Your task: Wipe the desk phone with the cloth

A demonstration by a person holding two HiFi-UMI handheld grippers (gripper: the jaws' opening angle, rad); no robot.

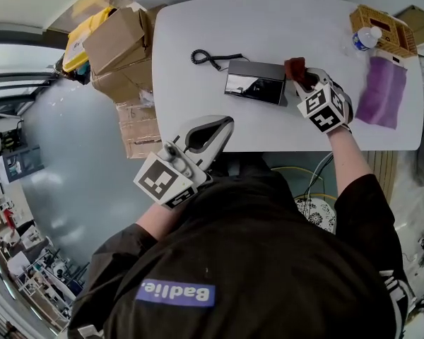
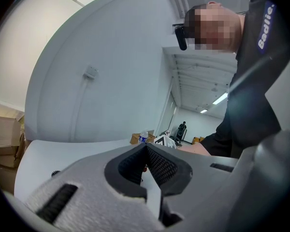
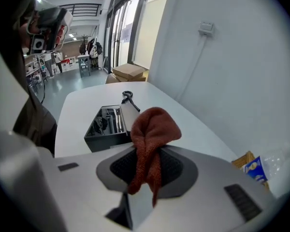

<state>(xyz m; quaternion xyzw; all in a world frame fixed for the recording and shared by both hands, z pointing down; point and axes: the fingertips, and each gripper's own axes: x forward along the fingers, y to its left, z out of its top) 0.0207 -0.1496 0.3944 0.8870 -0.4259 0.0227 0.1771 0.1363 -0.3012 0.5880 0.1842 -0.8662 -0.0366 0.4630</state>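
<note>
While tight on cloth (image 3: 153, 128), right claw (image 3: 146, 167) beside phone (image 3: 105, 125).

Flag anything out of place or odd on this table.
The phone has its coiled cord trailing loose across the table, with no handset seen at its end. Boxes are piled askew beside the table's left end. Nothing else stands out; the right gripper is shut on the cloth.

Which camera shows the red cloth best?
The right gripper view: the red cloth fills the centre, pinched in the right gripper. The head view shows only a small tuft beside the desk phone; the left gripper view hardly shows it.
</note>
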